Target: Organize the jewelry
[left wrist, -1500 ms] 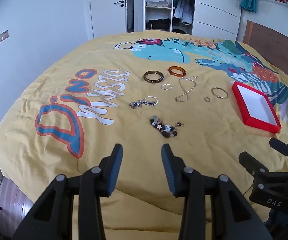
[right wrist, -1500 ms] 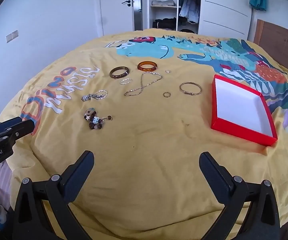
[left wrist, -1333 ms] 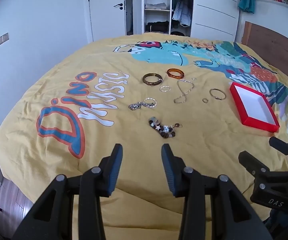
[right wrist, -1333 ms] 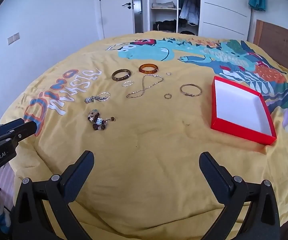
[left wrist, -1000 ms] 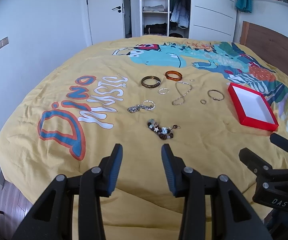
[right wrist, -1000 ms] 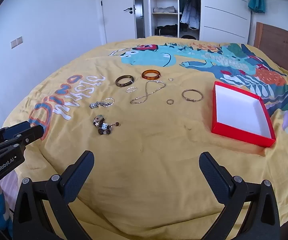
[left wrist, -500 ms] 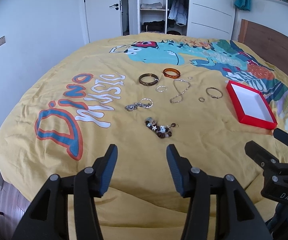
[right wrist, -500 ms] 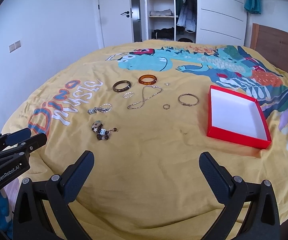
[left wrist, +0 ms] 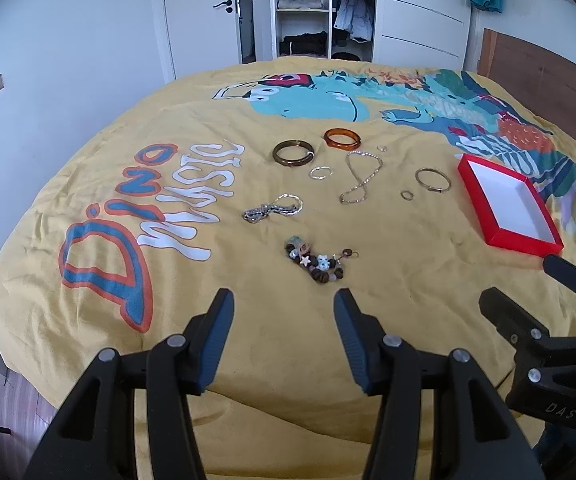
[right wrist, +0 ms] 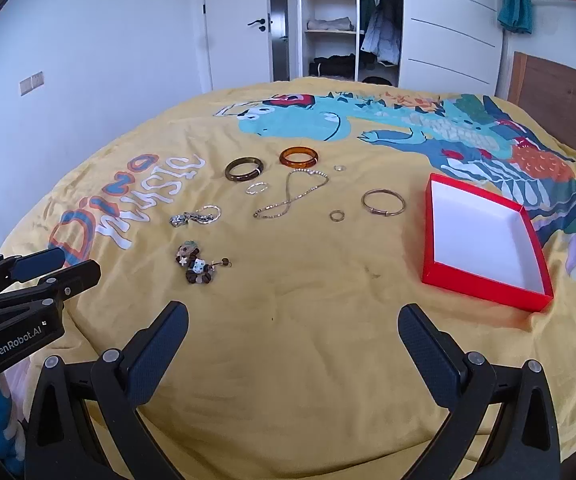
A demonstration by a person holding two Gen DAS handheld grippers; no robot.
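Several jewelry pieces lie spread on the yellow bedspread: a beaded bracelet [left wrist: 318, 262] nearest, a silver chain bracelet [left wrist: 273, 209], a dark bangle [left wrist: 294, 153], an amber bangle [left wrist: 342, 138], a chain necklace [left wrist: 360, 176], a thin metal bangle [left wrist: 433, 179] and small rings [left wrist: 407, 195]. An empty red box [left wrist: 524, 242] with a white inside sits to the right. My left gripper [left wrist: 282, 300] is open and empty, just short of the beaded bracelet. Over bare bedspread, my right gripper [right wrist: 292, 312] stands wide open and holds nothing, with the red box [right wrist: 484, 290] to its right.
The bedspread [right wrist: 328, 360] has a dinosaur print and drops off at its near and left edges. A white wall, a door and an open wardrobe [left wrist: 308, 8] stand beyond the bed. A wooden headboard [left wrist: 548, 80] is at the right.
My left gripper's jaws have spread wider apart, and it has eased slightly forward and down toward the beaded bracelet. The right gripper and all the jewelry have stayed put.
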